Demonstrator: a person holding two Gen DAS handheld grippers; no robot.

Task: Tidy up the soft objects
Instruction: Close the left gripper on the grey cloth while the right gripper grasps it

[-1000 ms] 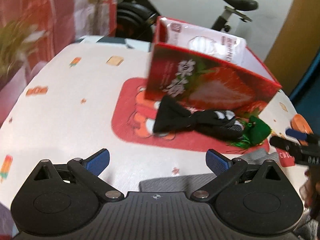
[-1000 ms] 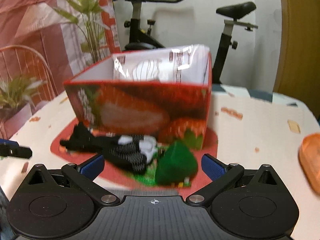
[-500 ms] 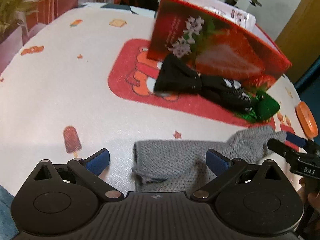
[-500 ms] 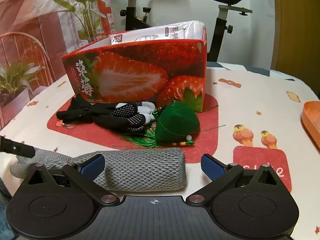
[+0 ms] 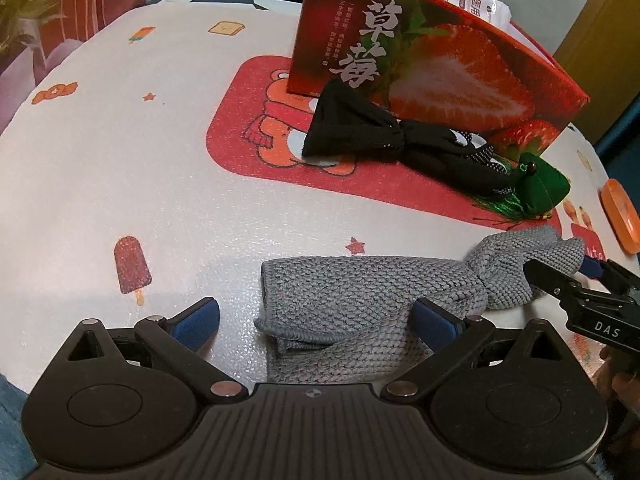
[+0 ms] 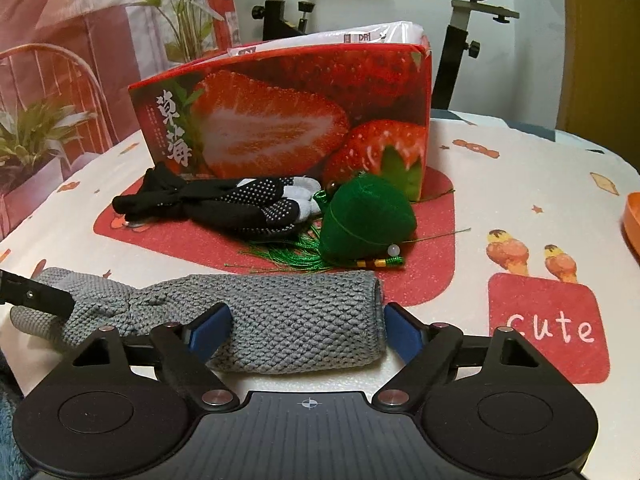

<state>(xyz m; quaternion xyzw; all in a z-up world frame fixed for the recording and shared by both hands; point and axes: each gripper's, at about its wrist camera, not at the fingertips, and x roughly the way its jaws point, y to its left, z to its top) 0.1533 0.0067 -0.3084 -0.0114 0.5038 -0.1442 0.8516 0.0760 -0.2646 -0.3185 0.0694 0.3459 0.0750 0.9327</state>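
Grey knitted cloth (image 6: 280, 320) lies at the near table edge, between the closing right gripper (image 6: 306, 330) pads, not yet pinched. Left gripper (image 5: 316, 314) gapes wide. I'd bite deep so the knit doesn't slip.

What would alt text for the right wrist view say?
The right gripper is closing around a grey knitted cloth on a cartoon-print table. Behind lie black dotted gloves, a green tasselled pouch and a strawberry box.
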